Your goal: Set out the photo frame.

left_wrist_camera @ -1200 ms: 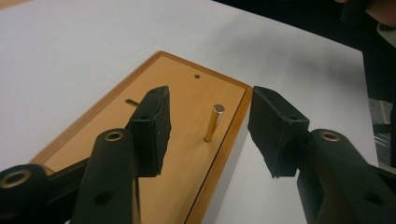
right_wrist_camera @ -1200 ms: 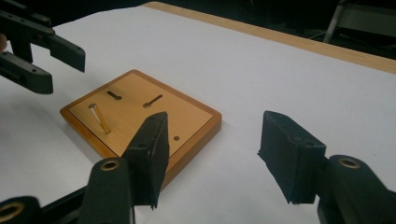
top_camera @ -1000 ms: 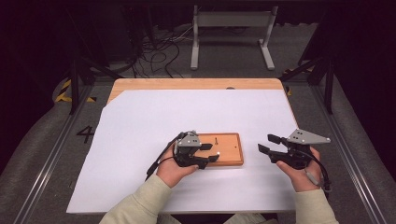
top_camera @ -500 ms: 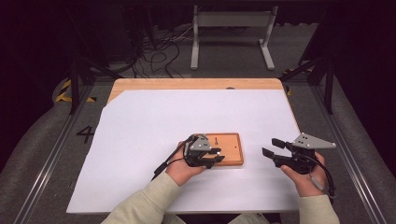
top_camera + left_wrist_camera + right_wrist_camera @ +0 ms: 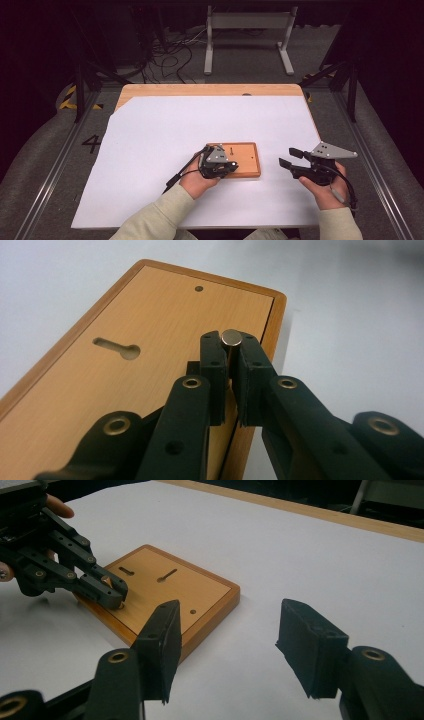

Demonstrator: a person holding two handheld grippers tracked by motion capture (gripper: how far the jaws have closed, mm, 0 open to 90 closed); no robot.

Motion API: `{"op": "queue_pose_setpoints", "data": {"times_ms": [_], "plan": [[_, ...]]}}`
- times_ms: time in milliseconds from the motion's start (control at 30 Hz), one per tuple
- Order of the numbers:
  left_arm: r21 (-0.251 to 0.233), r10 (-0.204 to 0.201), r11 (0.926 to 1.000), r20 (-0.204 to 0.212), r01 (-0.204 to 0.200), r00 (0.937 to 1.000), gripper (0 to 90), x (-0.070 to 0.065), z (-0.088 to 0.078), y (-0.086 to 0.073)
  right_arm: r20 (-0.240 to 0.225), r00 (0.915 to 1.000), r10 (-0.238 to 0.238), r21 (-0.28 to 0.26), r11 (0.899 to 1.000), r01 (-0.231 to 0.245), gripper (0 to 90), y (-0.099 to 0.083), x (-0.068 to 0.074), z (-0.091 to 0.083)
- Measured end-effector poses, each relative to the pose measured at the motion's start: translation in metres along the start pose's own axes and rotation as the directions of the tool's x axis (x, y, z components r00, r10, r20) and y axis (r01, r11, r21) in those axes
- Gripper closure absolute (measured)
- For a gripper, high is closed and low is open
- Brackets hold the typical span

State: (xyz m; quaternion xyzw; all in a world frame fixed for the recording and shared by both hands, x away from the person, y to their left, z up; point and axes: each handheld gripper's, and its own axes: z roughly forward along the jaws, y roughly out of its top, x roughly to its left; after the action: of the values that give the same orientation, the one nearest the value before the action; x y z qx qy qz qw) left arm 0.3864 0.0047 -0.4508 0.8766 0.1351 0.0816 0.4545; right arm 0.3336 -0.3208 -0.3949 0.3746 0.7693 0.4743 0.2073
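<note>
Lower part of metal pin (image 5: 231,338) hidden between jaws; only round top shows. Left hand-held gripper (image 5: 226,167) clamped narrow on pin, over near edge of wooden board (image 5: 247,161). Board lies on white table (image 5: 150,140), near its front. Right hand-held gripper (image 5: 290,159) spread wide, holding nothing, apart to board's right.

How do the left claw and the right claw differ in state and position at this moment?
The left claw is shut on a small upright metal pin; the right claw is open and holds nothing. The left claw sits over the flat rectangular wooden board; the right claw hovers beside that board over the white table cover. Both are black, two-jawed and hand-held.
</note>
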Motion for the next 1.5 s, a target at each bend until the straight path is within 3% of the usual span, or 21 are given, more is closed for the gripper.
{"op": "queue_pose_setpoints", "data": {"times_ms": [100, 267, 400, 433, 633, 700, 733, 767, 800, 833, 867, 933, 1000, 1033, 1067, 1100, 1200, 1233, 1333, 1400, 1500], "plan": [[0.013, 0.078, 0.9969, -0.036, -0.078, 0.9963, 84.2, -0.004, 0.0, 0.0, -0.002, 1.0, -0.001, 0.002, 1.0, 0.001, 43.3, 0.0, 0.0, 0.001], [0.014, 0.139, 0.9903, -0.06, -0.138, 0.9885, 83.8, -0.008, 0.0, -0.001, -0.022, 0.9997, 0.007, -0.015, 1.0, -0.007, 43.3, 0.001, 0.001, 0.001], [0.025, 0.239, 0.9711, -0.089, -0.238, 0.967, 83.6, -0.014, -0.001, -0.001, -0.027, 0.9996, 0.007, -0.015, 1.0, -0.008, 43.4, 0.002, 0.002, 0.002], [0.025, 0.239, 0.9711, -0.089, -0.238, 0.967, 83.7, -0.014, -0.001, -0.001, -0.027, 0.9996, 0.007, -0.015, 1.0, -0.008, 43.4, 0.002, 0.002, 0.002], [0.037, 0.345, 0.9387, -0.127, -0.343, 0.9301, 83.7, -0.023, -0.003, -0.004, -0.03, 0.9995, 0.01, -0.016, 1.0, -0.011, 43.2, 0.003, 0.002, 0.002], [0.043, 0.389, 0.9213, -0.134, -0.386, 0.9116, 83.8, -0.026, -0.003, -0.004, -0.032, 0.9994, 0.01, -0.016, 1.0, -0.011, 43.1, 0.003, 0.002, 0.003], [0.043, 0.389, 0.9213, -0.134, -0.386, 0.9116, 83.8, -0.026, -0.003, -0.004, -0.032, 0.9994, 0.01, -0.016, 1.0, -0.011, 43.1, 0.003, 0.002, 0.003], [0.044, 0.407, 0.9134, -0.142, -0.405, 0.9024, 83.8, -0.028, -0.003, -0.005, -0.031, 0.9995, 0.009, -0.016, 1.0, -0.009, 43.1, 0.003, 0.002, 0.003], [0.043, 0.414, 0.9099, -0.146, -0.412, 0.8984, 83.8, -0.029, -0.003, -0.006, -0.03, 0.9995, 0.006, -0.016, 1.0, -0.007, 43.1, 0.003, 0.002, 0.003], [0.048, 0.428, 0.9034, -0.151, -0.426, 0.8909, 83.8, -0.03, -0.004, -0.006, -0.031, 0.9995, 0.006, -0.016, 1.0, -0.006, 43.1, 0.004, 0.002, 0.003], [0.054, 0.456, 0.8897, -0.158, -0.453, 0.876, 83.9, -0.032, -0.004, -0.007, -0.032, 0.9995, 0.004, -0.015, 1.0, -0.005, 43.1, 0.004, 0.003, 0.004], [0.051, 0.492, 0.8698, -0.159, -0.491, 0.8559, 83.9, -0.033, -0.004, -0.008, -0.034, 0.9994, 0.006, -0.019, 1.0, -0.007, 43.1, 0.005, 0.003, 0.004], [0.043, 0.506, 0.8612, -0.164, -0.506, 0.8467, 84.1, -0.034, -0.004, -0.01, -0.036, 0.9993, 0.01, -0.022, 1.0, -0.011, 42.9, 0.006, 0.003, 0.004], [0.043, 0.506, 0.8612, -0.164, -0.506, 0.8467, 84.1, -0.034, -0.004, -0.01, -0.036, 0.9993, 0.01, -0.022, 1.0, -0.011, 42.9, 0.006, 0.003, 0.004], [0.044, 0.519, 0.853, -0.169, -0.52, 0.8377, 84.1, -0.036, -0.004, -0.01, -0.039, 0.9992, 0.01, -0.025, 1.0, -0.011, 42.9, 0.006, 0.003, 0.004], [0.064, 0.55, 0.8338, -0.176, -0.548, 0.8163, 84.2, -0.038, -0.005, -0.01, -0.043, 0.999, 0.01, -0.021, 1.0, -0.011, 42.8, 0.007, 0.004, 0.005], [0.084, 0.579, 0.814, -0.189, -0.575, 0.793, 84.3, -0.043, -0.005, -0.011, -0.05, 0.9987, 0.007, -0.017, 1.0, -0.008, 41.6, 0.009, 0.005, 0.007], [0.084, 0.579, 0.814, -0.189, -0.575, 0.793, 84.3, -0.043, -0.005, -0.011, -0.05, 0.9987, 0.007, -0.017, 1.0, -0.008, 41.6, 0.009, 0.005, 0.007], [0.096, 0.606, 0.7941, -0.198, -0.6, 0.7703, 84.3, -0.046, -0.005, -0.012, -0.068, 0.9966, 0.046, 0.012, 0.999, -0.045, 40.6, 0.01, 0.006, 0.009], [0.096, 0.604, 0.7956, -0.197, -0.598, 0.7719, 84.3, -0.047, -0.005, -0.012, -0.073, 0.9959, 0.054, 0.022, 0.998, -0.052, 40.5, 0.011, 0.006, 0.01], [0.098, 0.609, 0.7918, -0.202, -0.603, 0.7671, 84.3, -0.048, -0.005, -0.013, -0.076, 0.9957, 0.053, 0.033, 0.998, -0.051, 39.8, 0.012, 0.007, 0.011]]}}
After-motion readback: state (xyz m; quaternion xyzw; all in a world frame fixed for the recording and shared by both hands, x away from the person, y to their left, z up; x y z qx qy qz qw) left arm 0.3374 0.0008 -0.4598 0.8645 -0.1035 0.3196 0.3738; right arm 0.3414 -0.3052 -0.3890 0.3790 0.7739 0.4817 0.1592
